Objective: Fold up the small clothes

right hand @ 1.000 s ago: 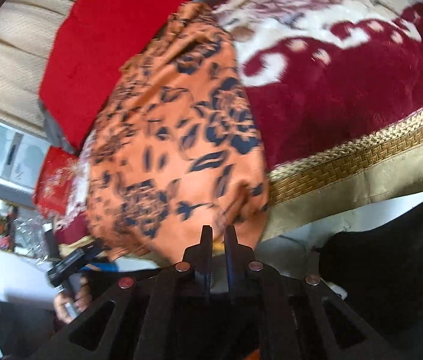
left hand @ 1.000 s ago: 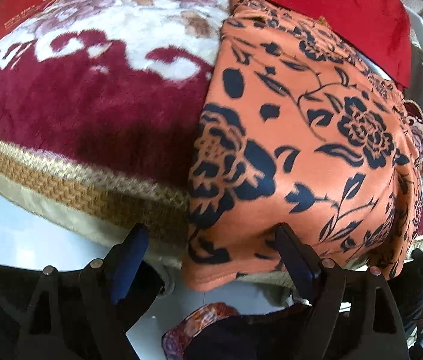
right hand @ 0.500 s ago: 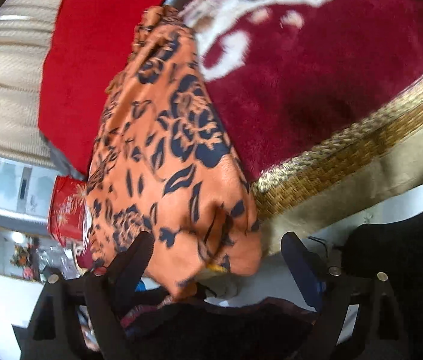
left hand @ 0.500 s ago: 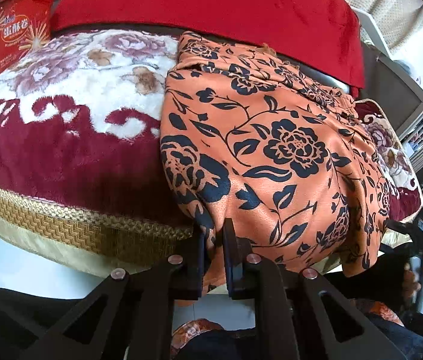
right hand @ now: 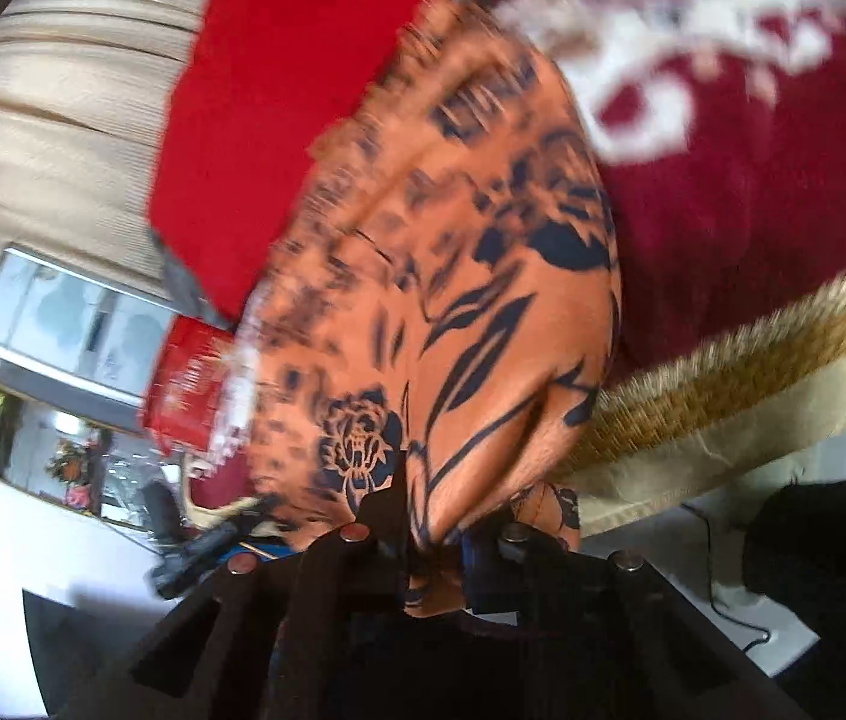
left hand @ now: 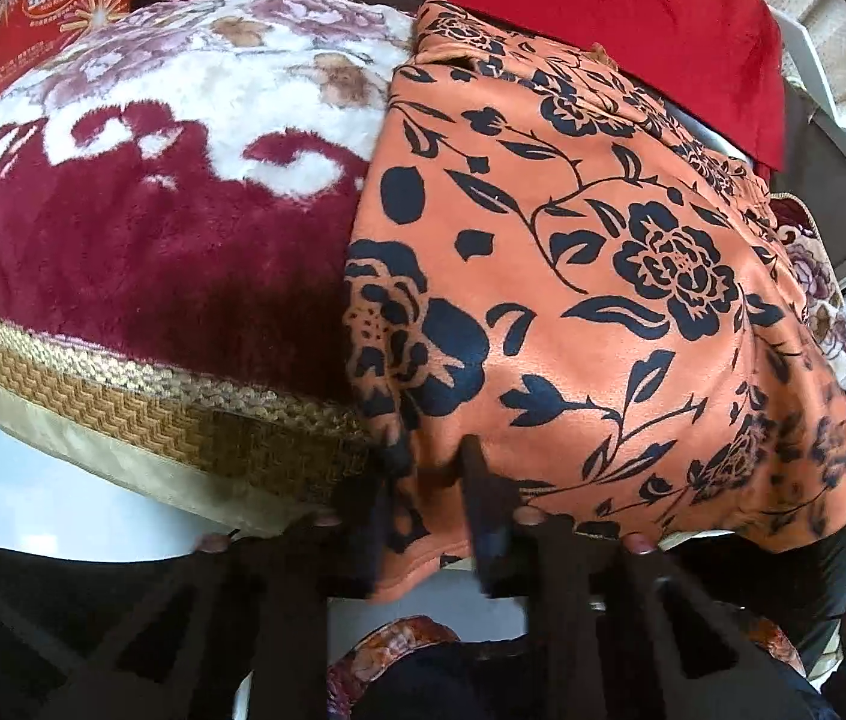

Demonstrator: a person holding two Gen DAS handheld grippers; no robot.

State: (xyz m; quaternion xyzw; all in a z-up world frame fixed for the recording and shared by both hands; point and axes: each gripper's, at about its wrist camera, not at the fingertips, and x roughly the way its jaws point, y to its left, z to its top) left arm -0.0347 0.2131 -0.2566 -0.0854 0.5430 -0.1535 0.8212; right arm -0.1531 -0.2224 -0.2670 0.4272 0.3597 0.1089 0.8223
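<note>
An orange garment with a dark blue flower print [left hand: 573,276] lies spread over a plush maroon and white blanket [left hand: 141,222], its near hem hanging over the blanket's front edge. My left gripper [left hand: 429,462] is shut on the near left part of that hem. In the right wrist view, which is blurred, the same garment [right hand: 483,300] runs away from my right gripper [right hand: 435,516], which is shut on a bunched fold at its near right corner.
The blanket has a woven gold border [left hand: 141,408] along the front. A bright red cloth [left hand: 483,6] lies behind the garment. A red printed box [left hand: 45,18] stands at the back left. Pale floor [left hand: 33,498] shows below the edge.
Half a second ago my right gripper was open around the hem corner; it has closed on it. My left gripper, open a second ago, stays shut on the hem and has moved closer.
</note>
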